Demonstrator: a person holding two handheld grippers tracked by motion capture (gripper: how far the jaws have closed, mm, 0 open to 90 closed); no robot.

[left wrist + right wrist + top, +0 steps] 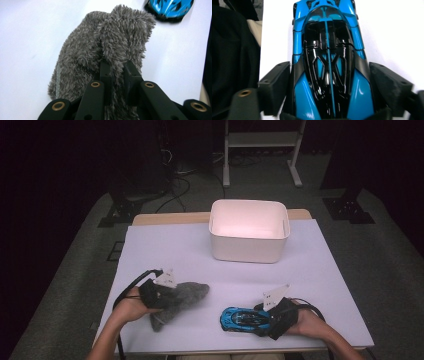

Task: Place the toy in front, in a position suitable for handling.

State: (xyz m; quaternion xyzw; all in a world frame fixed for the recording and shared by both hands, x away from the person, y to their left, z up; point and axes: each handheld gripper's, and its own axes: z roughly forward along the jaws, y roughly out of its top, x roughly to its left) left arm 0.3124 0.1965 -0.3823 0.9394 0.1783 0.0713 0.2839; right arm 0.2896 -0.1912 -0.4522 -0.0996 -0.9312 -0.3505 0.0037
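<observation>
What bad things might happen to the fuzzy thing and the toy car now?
The left tool pinches only a fold of the grey fuzzy cloth, so it might slip free when lifted. The right tool straddles the glossy blue toy car; that smooth body could slide out or roll before reaching the white bin.

A white bin [248, 242] sits empty at the table's [325, 270] far side, well beyond both claws. Past it, a pale metal stand [260, 140] on the floor.

Grey plush toy [177, 301], blue-and-black toy car [242, 319], white bin [248, 231].
</observation>
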